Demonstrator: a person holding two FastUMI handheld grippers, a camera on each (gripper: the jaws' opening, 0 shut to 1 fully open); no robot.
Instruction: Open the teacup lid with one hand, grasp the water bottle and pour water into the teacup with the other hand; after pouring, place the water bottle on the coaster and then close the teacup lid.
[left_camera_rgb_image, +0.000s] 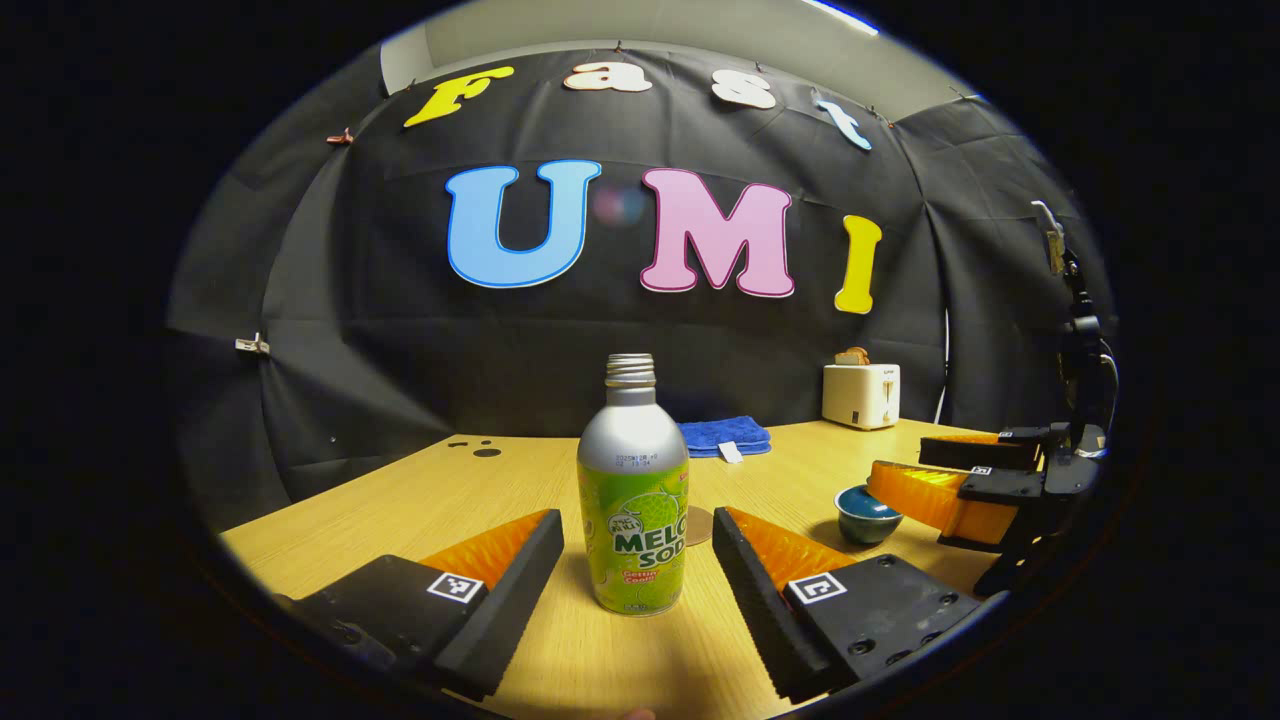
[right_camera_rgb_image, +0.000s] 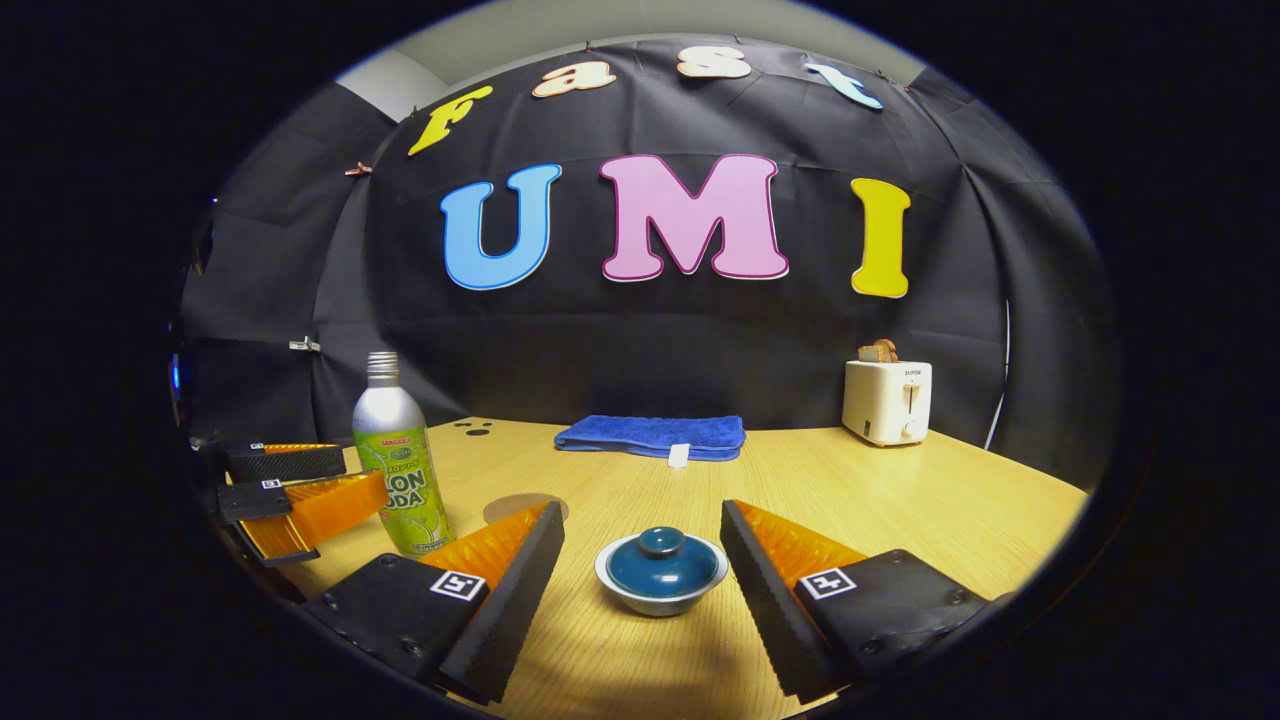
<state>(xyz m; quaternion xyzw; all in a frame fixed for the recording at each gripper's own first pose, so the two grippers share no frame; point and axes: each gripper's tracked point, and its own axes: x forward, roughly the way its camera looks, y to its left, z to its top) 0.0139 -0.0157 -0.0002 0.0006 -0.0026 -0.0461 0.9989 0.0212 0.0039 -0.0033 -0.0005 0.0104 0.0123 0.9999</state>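
Both grippers' fingers apart; smooth metal soda bottle (left_camera_rgb_image: 633, 500) probably slippery, best taken mid-body; beside it, lidded teacup (right_camera_rgb_image: 661, 571) fragile, lid knob (right_camera_rgb_image: 661, 541) small.

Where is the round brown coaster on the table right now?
The round brown coaster lies flat on the wooden table, just behind the silver-and-green soda bottle; in the left gripper view it peeks out right of the bottle.

Light wooden tabletop (right_camera_rgb_image: 900, 500) under warm light. Folded blue cloth towel (right_camera_rgb_image: 652, 436) lying flat at the far edge, near the black wall. White boxy toaster (right_camera_rgb_image: 886, 401) standing far right, well apart from it, brown toast (right_camera_rgb_image: 879, 351) poking from the top.
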